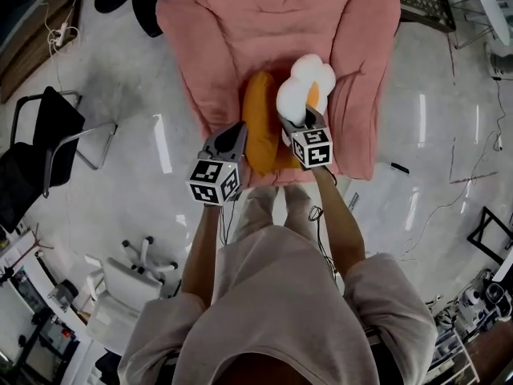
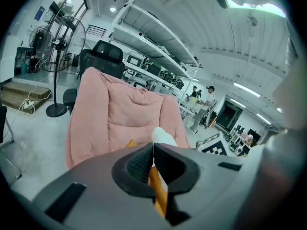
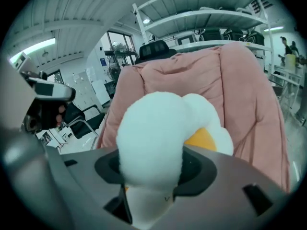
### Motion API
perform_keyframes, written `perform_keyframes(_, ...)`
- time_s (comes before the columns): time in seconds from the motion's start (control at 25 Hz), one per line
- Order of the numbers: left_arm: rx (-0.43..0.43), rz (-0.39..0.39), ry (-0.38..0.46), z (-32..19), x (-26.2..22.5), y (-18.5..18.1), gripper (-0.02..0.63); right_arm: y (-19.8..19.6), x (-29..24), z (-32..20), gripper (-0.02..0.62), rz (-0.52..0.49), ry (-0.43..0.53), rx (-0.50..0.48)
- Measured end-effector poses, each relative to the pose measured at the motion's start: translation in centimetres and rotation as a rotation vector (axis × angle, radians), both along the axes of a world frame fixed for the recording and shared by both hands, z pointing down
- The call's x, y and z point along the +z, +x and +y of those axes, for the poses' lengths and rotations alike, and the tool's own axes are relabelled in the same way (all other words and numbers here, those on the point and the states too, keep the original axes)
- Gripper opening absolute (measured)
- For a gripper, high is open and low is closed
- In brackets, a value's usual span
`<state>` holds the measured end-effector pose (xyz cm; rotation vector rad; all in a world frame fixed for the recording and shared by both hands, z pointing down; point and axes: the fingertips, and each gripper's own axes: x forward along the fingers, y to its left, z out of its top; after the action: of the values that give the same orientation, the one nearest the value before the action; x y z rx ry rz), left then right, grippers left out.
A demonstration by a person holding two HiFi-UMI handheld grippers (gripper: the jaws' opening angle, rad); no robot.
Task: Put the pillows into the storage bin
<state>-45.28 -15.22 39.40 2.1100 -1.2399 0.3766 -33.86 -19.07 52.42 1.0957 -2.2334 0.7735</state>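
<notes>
**A:** What are the fingers doing on the right side?

**B:** The fingers (image 3: 197,170) of the right gripper (image 3: 151,172) are clenched on a white fried-egg pillow (image 3: 156,133). The plush bulges up out of the gap. Its yellow yolk shows just right of centre in the right gripper view.

**A:** And the left ones?

**B:** The left gripper (image 2: 153,150) has its fingers pressed together tip to tip. A strip of orange shows through the slit behind the tips. I cannot tell whether any cloth is nipped there.

**A:** Where does that orange come from?

**B:** From an orange pillow (image 1: 260,131) lying lengthwise in the middle of the head view. The left gripper's tip sits at that pillow's left edge.

**A:** And the egg one in the same view?

**B:** It is just beside the orange pillow, to its upper right, with the right gripper's tip at its lower edge. Both pillows are over the seat of a pink armchair (image 1: 232,38) that fills the upper middle of the frame. The egg pillow is close to the chair's arm on the frame's right.

**A:** What lies further out?

**B:** The armchair stands on a pale, glossy floor (image 1: 433,135). A black chair (image 1: 36,155) sits at the left edge of the head view. In the left gripper view, white shelving (image 2: 158,47) rises behind the armchair's back.
</notes>
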Motion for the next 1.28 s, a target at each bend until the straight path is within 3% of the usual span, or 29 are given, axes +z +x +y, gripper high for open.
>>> perform_keyframes(0.28, 0.094, 0.000, 0.028, -0.5, -1.7, 4.9, 0.012, 2.7, -8.1, 2.1, 0.235, -0.121, 0.127, 0.046)
perform_keyframes(0.64, 0.206, -0.006, 0.071, -0.4, -4.3, 13.3, 0.012, 8.6, -17.5, 3.9, 0.238, -0.138, 0.326, 0.080)
perform_keyframes(1.0, 0.389, -0.005, 0.125, 0.2, -6.9, 26.6, 0.012, 22.7, -23.7, 5.3, 0.238, -0.113, 0.464, 0.284)
perform_keyframes(1.28, 0.559, 0.006, 0.133, 3.9, -7.3, 39.4, 0.012, 36.4, -24.3, 10.1, 0.236, -0.052, 0.480, 0.474)
